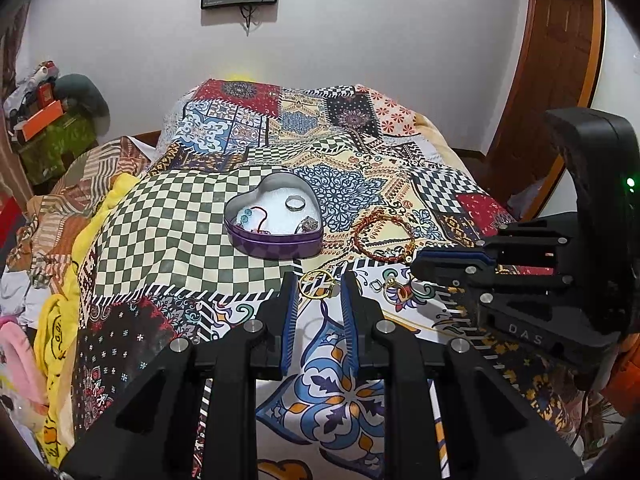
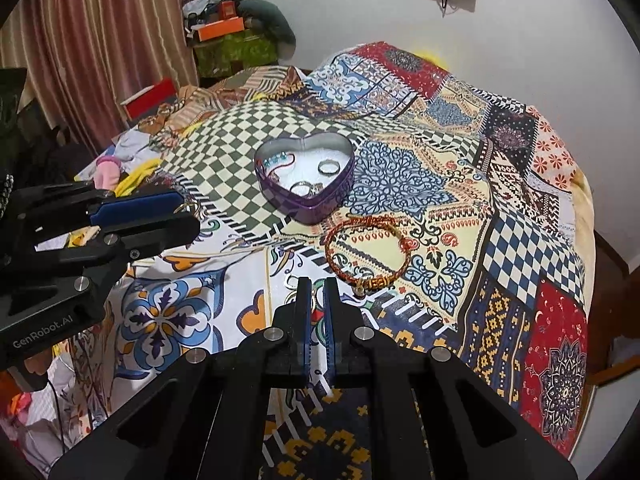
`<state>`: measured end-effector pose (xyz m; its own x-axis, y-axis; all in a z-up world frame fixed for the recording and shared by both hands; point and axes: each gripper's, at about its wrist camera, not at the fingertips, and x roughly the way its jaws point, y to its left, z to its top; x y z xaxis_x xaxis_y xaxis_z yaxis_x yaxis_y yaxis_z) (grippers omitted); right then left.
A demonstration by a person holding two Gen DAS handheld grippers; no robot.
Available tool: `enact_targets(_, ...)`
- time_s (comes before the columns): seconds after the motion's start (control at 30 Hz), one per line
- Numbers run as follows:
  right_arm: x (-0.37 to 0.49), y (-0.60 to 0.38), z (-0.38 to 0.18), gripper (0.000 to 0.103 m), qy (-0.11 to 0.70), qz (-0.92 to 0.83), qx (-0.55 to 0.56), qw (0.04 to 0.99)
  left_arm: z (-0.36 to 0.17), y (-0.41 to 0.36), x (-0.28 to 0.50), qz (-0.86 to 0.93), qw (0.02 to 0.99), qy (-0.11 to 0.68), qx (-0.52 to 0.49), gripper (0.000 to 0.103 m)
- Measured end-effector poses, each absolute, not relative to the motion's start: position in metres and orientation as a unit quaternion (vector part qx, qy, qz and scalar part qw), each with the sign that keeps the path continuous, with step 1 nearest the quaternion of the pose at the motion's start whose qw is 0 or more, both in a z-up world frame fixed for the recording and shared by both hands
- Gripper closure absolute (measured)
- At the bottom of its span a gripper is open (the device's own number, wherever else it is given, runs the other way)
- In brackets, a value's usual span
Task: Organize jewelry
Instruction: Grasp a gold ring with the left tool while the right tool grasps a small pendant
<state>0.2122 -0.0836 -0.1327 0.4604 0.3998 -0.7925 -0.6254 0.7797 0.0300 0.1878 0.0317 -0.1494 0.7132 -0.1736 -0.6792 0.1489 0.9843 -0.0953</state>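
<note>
Left wrist view: left gripper pinches a gold ring near the heart tin on the bed; a jolt could drop it into the quilt's busy pattern
Right wrist view: right gripper is closed just beside the red bracelet; whether it caught a small ring I cannot tell

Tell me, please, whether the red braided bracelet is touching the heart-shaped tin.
Apart. The left wrist view shows a strip of patterned bedspread between the heart-shaped tin and the nearest edge of the red braided bracelet.
</note>
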Motion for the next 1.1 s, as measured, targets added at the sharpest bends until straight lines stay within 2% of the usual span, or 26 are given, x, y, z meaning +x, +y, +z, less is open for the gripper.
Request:
enact_targets(0.13, 0.222, -0.08, -0.143, 0.09, 0.447, 0.301, -0.127, 0.833, -0.152, 0.032, 0.186, -0.089, 0.924, 0.371, -0.017, 0.083)
enact_targets(0.33, 0.234, -0.078, -0.158, 0.09, 0.473, 0.304, -0.115, 0.819, -0.159, 0.035, 0.188, -0.09, 0.922, 0.375, -0.018, 0.083)
enact_targets(0.67, 0.227, -0.069, -0.161, 0.093, 0.458, 0.329, -0.142, 0.814, -0.168, 0.036, 0.192, -0.091, 0.919, 0.382, -0.024, 0.083)
enact_targets(0.8, 0.225, -0.07, -0.158, 0.096, 0.45, 0.323, -0.146, 0.82, -0.168, 0.035, 0.19, -0.09, 0.92, 0.38, -0.021, 0.083)
enact_targets(1.1, 0.219, -0.081, -0.137, 0.096, 0.431, 0.306, -0.129, 0.839, -0.157, 0.037, 0.186, -0.088, 0.925, 0.369, -0.022, 0.083)
